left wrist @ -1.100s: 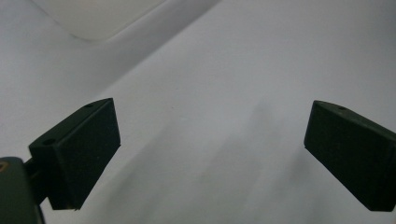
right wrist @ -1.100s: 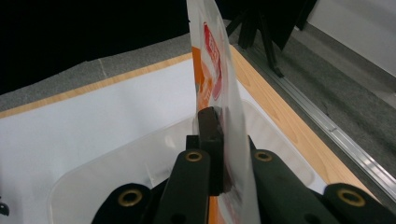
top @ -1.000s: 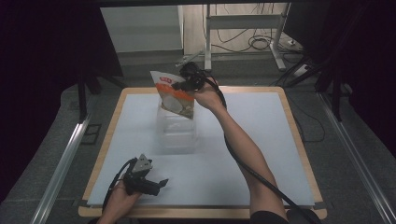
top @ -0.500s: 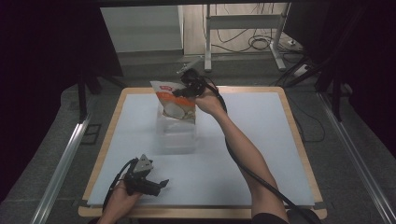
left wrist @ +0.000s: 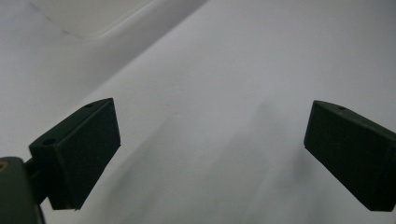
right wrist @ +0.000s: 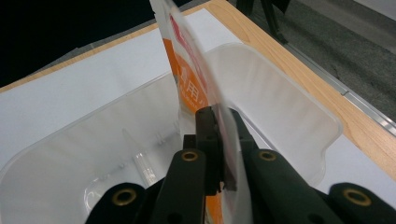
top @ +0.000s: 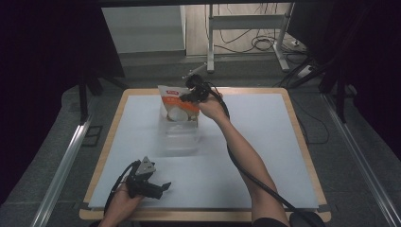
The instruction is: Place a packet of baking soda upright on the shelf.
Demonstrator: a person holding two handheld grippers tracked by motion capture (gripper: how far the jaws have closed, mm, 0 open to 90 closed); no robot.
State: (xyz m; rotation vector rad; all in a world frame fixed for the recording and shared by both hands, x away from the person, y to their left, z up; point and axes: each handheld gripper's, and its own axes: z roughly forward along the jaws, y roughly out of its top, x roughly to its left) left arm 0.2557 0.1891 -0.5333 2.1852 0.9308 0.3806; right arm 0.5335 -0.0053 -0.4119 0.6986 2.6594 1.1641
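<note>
Left gripper: rests low on the near-left of the table, in the same spot as a second ago; jaws stand wide apart with nothing between them, bare white surface under them in the left gripper view; idle, no part in the work yet.

Bin: clear plastic, mid-table, unmoved over the last second; in the right gripper view its rim curves directly under the pouch, so the drop point is lined up.

Pouch: orange and white, flat, hanging upright by its top-right edge; a second ago it sat higher and tilted, half a second ago lower, now lower again, its bottom overlapping the bin's far end in the high view; cannot tell whether the bottom edge touches the bin floor.

Right gripper: arm stretched out to the far side of the bin; jaws clamped on the pouch's edge, the film pinched flat between them in the right gripper view; has sunk a little with the pouch.

Reading: the carry looks finished and the lowering is under way; what seems left is a short descent, then letting go; risk is the pouch leaning on the rim and tipping out on release.
</note>
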